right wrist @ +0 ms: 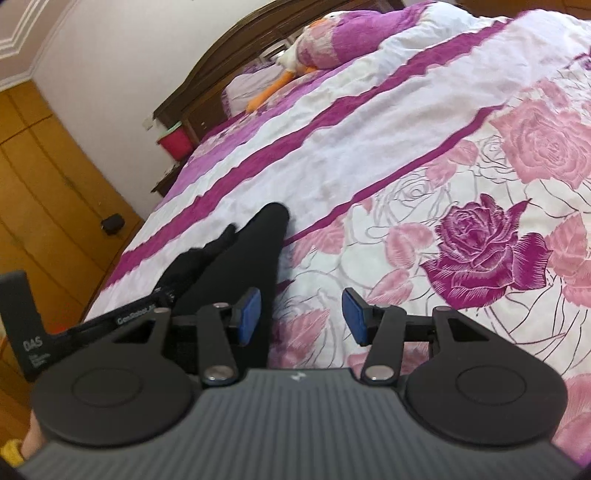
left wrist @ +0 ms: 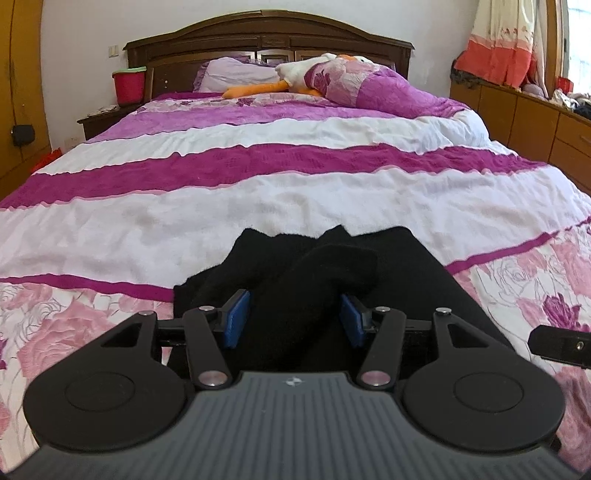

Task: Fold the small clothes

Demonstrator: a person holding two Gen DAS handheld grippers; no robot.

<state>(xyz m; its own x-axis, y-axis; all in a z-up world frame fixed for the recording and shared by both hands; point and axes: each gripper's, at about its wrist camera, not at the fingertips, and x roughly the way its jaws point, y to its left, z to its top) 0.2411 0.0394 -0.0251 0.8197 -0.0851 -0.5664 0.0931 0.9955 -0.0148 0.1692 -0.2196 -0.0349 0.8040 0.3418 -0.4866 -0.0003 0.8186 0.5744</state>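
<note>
A small black garment [left wrist: 332,266] lies on the bed's quilt [left wrist: 295,199] near its front edge, with a rolled or folded part bulging up in its middle. My left gripper [left wrist: 293,319] is open, its blue pads [left wrist: 236,317] on either side of that bulge; I cannot tell if they touch it. In the right wrist view the garment [right wrist: 240,258] lies to the left. My right gripper [right wrist: 301,317] is open and empty above the rose-patterned quilt [right wrist: 480,240], just right of the garment's edge. The left gripper's body [right wrist: 22,325] shows at the far left.
The bed has a dark wooden headboard [left wrist: 269,33], pillows [left wrist: 236,74] and a plush goose [left wrist: 295,77] at its far end. A nightstand with a red bucket [left wrist: 129,85] stands to the left, wooden cabinets [left wrist: 535,118] to the right, a wardrobe [right wrist: 44,177] at the left.
</note>
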